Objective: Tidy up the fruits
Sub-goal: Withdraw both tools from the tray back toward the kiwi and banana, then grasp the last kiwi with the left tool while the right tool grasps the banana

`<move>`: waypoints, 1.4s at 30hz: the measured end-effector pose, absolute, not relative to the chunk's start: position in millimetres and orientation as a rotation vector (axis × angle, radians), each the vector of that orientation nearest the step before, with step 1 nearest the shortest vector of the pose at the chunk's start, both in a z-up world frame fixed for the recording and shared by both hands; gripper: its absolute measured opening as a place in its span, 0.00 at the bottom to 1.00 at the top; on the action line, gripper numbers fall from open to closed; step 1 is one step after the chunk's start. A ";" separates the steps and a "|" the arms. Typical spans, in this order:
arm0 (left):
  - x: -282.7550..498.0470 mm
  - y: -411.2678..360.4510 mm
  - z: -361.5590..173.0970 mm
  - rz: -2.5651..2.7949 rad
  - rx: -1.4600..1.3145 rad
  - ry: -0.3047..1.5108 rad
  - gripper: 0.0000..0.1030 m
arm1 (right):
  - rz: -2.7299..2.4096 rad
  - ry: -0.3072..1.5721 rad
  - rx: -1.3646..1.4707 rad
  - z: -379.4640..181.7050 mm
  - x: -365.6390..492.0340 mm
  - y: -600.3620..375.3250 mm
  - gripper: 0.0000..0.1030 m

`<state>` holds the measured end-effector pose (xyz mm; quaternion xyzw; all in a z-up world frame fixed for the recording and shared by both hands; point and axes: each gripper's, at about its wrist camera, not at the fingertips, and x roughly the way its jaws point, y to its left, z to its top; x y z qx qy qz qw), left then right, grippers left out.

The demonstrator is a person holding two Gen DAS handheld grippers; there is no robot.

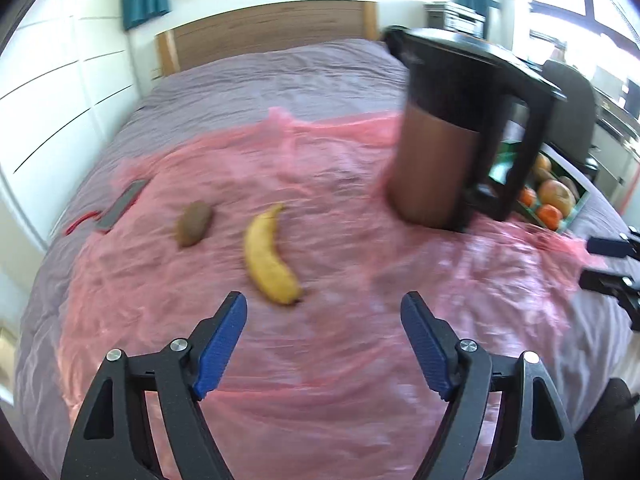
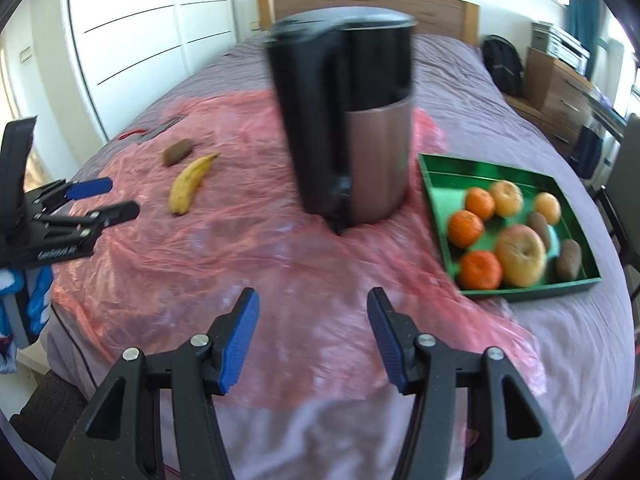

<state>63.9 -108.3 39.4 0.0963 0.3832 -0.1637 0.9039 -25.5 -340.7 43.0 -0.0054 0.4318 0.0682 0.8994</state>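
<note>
Lying loose on a pink plastic sheet (image 1: 320, 184) over the bed (image 1: 280, 72): banana (image 1: 270, 258) and kiwi (image 1: 194, 224), side by side, apart. Kettle (image 2: 352, 128) is standing upright between them and green tray (image 2: 434, 184) holding oranges, apples, kiwis. Left gripper (image 1: 323, 308) and right gripper (image 2: 313, 300) are hovering, jaws parted, gripping nothing.

Right gripper (image 2: 313, 300) jaws apart, empty, over pink sheet (image 2: 240, 248); kettle (image 2: 352, 128) centre; banana (image 2: 191, 184), kiwi (image 2: 178, 153) far left; green tray (image 2: 434, 184) right
</note>
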 end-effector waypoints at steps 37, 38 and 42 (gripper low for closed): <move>291.7 -2.0 -55.4 -0.265 0.113 0.966 0.67 | 0.360 1.065 0.094 -55.7 189.6 -146.5 0.54; 293.5 -2.2 -56.4 -0.264 0.111 0.967 0.67 | 0.359 1.069 0.101 -57.4 191.8 -146.2 0.53; 301.8 -3.2 -59.0 -0.262 0.112 0.974 0.65 | 0.358 1.079 0.107 -62.7 199.5 -141.9 0.51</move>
